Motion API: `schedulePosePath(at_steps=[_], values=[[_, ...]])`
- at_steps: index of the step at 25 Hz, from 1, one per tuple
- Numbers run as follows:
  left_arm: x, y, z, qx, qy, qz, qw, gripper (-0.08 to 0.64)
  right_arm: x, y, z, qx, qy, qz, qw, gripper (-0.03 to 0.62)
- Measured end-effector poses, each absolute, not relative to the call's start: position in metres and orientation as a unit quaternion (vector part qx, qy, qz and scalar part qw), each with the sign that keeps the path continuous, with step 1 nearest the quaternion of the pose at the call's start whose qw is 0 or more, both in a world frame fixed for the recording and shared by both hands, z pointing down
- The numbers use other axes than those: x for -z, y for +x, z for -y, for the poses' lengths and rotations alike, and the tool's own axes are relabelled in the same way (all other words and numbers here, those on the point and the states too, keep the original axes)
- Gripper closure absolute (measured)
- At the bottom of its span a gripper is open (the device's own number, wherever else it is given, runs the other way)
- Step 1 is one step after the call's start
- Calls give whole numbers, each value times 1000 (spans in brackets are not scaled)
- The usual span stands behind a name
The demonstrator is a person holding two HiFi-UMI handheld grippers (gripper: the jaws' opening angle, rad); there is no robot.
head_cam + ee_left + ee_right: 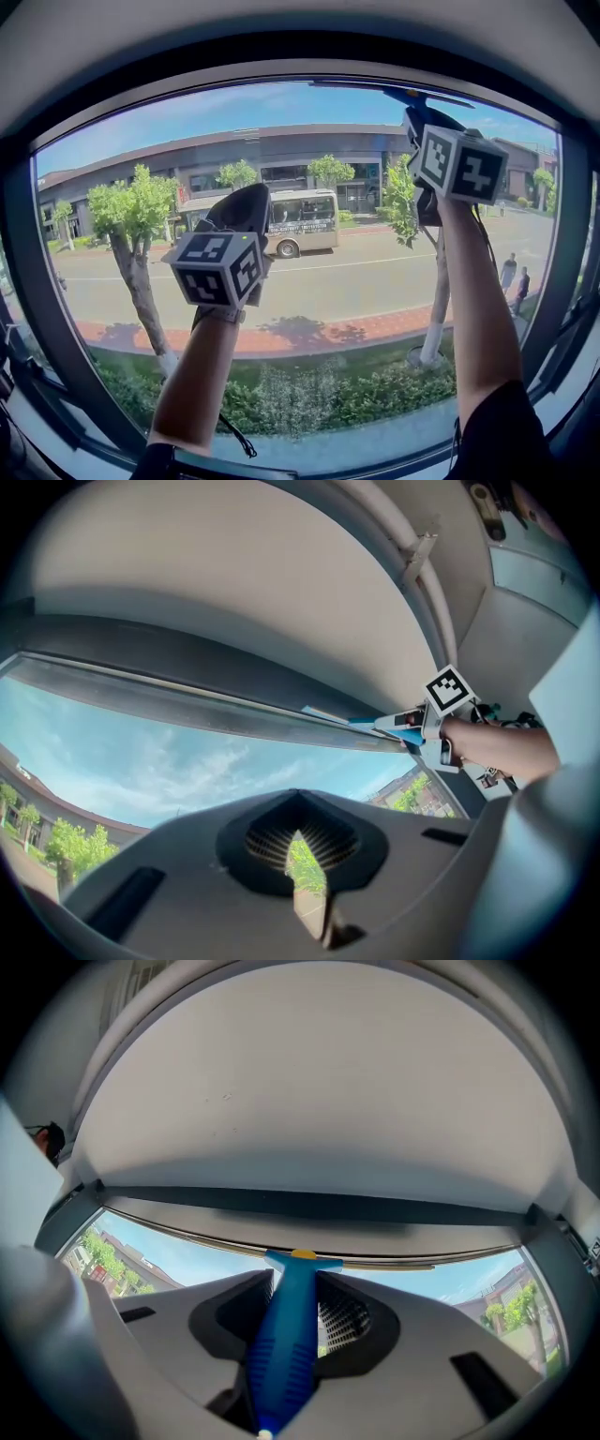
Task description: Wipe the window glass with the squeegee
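The window glass (328,281) fills the head view inside a dark frame. A blue-handled squeegee (412,95) sits at the top right of the pane, its blade along the upper edge of the glass. My right gripper (422,127) is raised there and shut on the squeegee handle (284,1354), which runs up between the jaws to the blade (309,1262) under the frame's top bar. My left gripper (241,212) is held lower, at mid-pane, pointing at the glass. Its jaws (302,855) are shut with nothing in them. The left gripper view also catches the squeegee (375,726) and right gripper (441,726) at the right.
The dark window frame (28,309) rings the pane, with a white ceiling (309,1101) just above it. A thin cord (234,431) hangs from the left arm. Outside are a street, a bus (302,221), trees and two people (514,277).
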State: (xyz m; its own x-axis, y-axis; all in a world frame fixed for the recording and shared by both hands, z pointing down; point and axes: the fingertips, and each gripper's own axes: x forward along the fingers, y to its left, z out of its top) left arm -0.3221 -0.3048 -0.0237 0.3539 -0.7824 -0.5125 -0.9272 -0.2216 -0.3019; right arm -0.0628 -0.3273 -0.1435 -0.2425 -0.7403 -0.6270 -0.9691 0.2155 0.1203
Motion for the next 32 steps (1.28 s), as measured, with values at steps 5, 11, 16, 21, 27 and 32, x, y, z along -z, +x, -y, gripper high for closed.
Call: schedulePosePath(at_steps=[5, 11, 16, 21, 27, 32], values=[[18, -331, 309, -126, -770, -559, 281, 560, 152, -69, 337, -252, -578, -744, 222, 449], [12, -334, 309, -125, -770, -561, 277, 560, 158, -69, 340, -257, -588, -733, 225, 449], [7, -330, 310, -122, -773, -560, 273, 560, 160, -69, 341, -259, -589, -731, 227, 449], [2, -327, 312, -118, -775, -559, 271, 560, 154, -69, 343, -262, -589, -731, 224, 449], [-8, -316, 309, -121, -779, -555, 265, 560, 137, -66, 341, -258, -588, -734, 219, 449], [-18, -314, 311, -120, -781, -556, 258, 560, 120, -67, 343, -258, -587, -737, 215, 449]])
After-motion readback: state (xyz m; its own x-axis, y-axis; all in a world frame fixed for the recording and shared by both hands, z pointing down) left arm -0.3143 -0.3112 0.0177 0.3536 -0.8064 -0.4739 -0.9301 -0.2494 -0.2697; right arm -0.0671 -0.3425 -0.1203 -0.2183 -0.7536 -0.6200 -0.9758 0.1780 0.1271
